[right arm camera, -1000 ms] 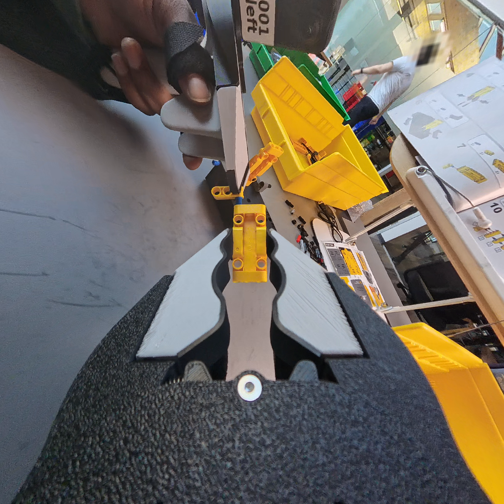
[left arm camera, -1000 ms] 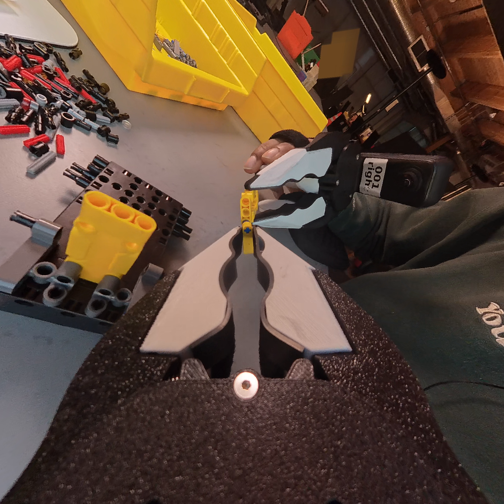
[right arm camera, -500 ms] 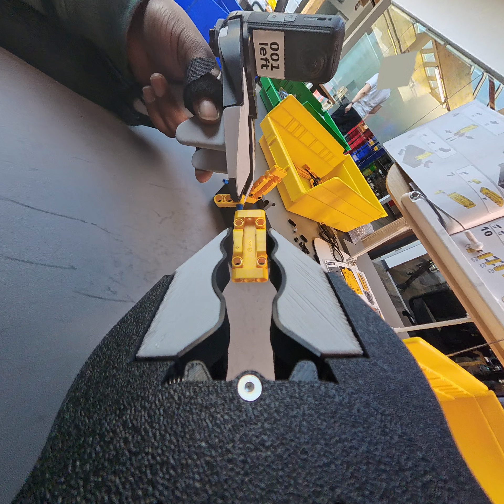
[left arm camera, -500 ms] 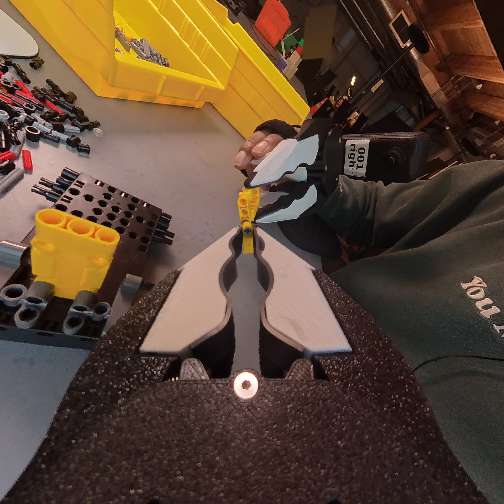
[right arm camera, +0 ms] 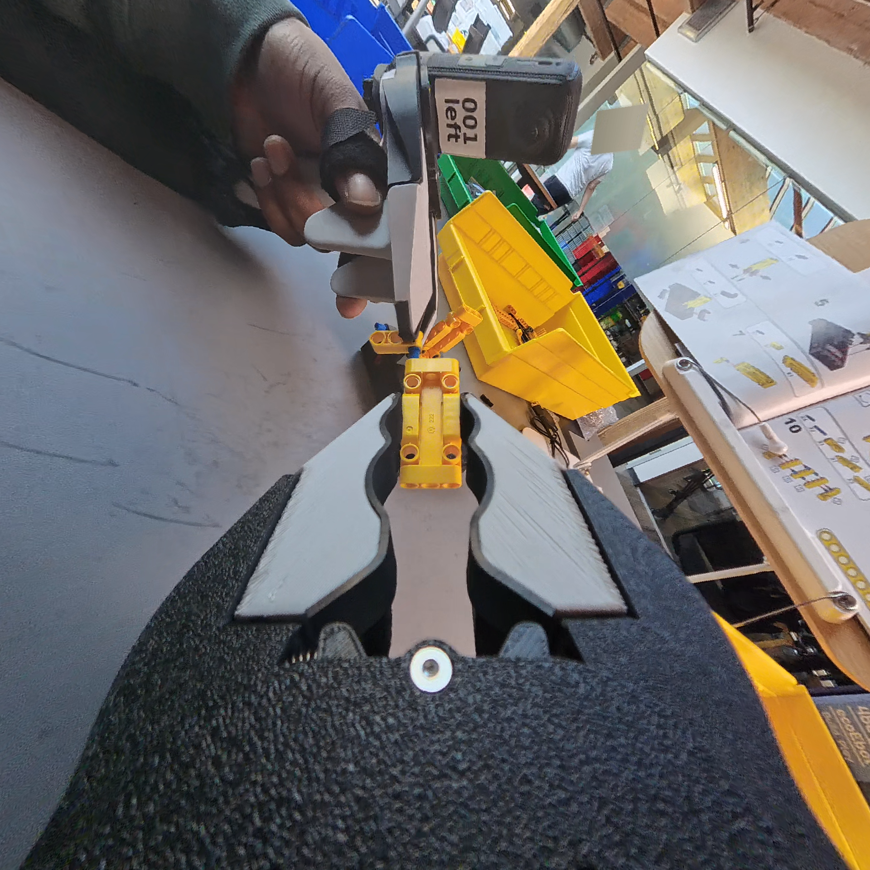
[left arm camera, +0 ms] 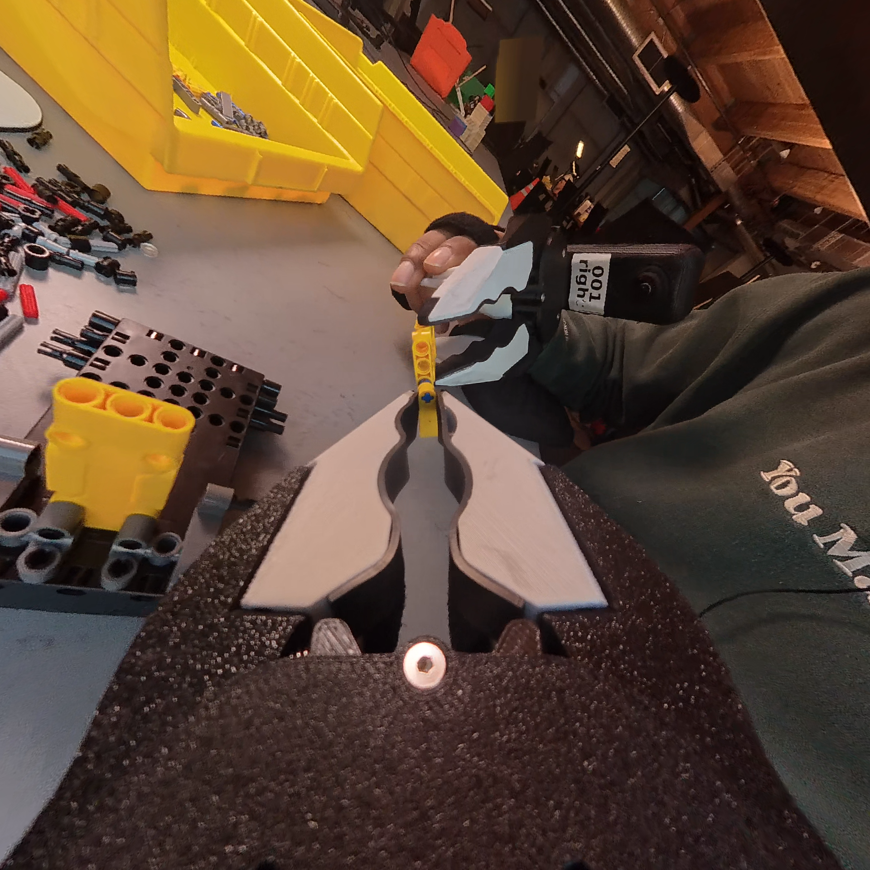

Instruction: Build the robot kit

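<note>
While clamped: yellow bins (left arm camera: 263,155) behind.

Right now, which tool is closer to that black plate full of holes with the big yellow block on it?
Left. The left tool sits just beside the black plate, which lies to its left; the right tool meets it from the far side, farther off.
</note>
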Tool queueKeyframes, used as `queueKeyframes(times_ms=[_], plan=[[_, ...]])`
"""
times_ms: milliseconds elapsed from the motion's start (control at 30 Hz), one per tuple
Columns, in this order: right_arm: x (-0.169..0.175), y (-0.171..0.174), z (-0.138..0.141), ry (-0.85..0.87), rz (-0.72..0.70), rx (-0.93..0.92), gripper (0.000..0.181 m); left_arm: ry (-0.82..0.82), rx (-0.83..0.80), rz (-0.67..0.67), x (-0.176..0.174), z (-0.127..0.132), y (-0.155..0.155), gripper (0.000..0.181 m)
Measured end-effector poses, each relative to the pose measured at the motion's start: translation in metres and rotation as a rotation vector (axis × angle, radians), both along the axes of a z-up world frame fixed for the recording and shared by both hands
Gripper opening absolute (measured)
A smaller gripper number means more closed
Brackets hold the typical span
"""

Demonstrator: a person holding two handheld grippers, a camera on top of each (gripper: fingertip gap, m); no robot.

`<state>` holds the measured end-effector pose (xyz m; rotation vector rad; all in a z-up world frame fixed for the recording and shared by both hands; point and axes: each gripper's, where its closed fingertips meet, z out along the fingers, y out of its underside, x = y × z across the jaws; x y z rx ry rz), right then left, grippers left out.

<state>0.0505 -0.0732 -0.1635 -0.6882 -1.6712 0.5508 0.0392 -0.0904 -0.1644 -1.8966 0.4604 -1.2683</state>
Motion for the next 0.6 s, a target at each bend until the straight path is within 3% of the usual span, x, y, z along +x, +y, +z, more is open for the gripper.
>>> queueKeyframes(times_ms=[433,600], plan=[[0.003,-0.008,0.005,0.017,0.051,-0.059,0.023,-0.059,-0.037,-0.071,0.004,0.006,-0.010,0.006],[0.003,-0.008,0.000,-0.006,0.046,-0.030,0.023,0.060,-0.016,-0.056,0.004,-0.001,-0.010,0.006]])
